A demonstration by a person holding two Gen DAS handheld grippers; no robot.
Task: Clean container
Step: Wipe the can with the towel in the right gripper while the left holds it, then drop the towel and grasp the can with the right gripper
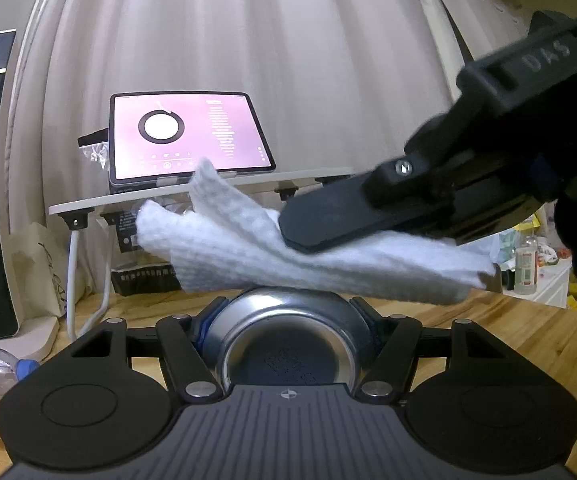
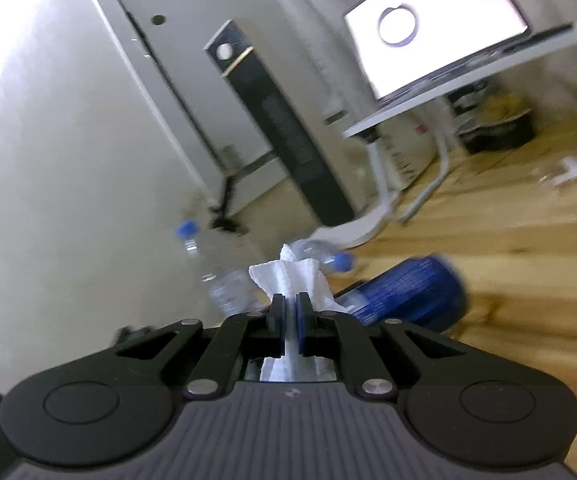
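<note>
Two fingers each: left gripper [image 1: 288, 312] clamps round metal can [image 1: 288, 332], right gripper [image 2: 288, 312] pinches waffle-textured cloth [image 1: 248, 248].

Can [image 2: 408, 294] blue w/ silver base; cloth [image 1: 248, 248] white, waffle-textured; table [image 1: 528, 332] light wood; grippers black.

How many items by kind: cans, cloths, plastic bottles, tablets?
Blue can: 1, clamped in the left gripper
White cloth: 1, pinched in the right gripper
Clear plastic bottles with blue caps: 2, one upright, one lying down
Tablet: 1, screen lit, on a white shelf
Total: 5
</note>
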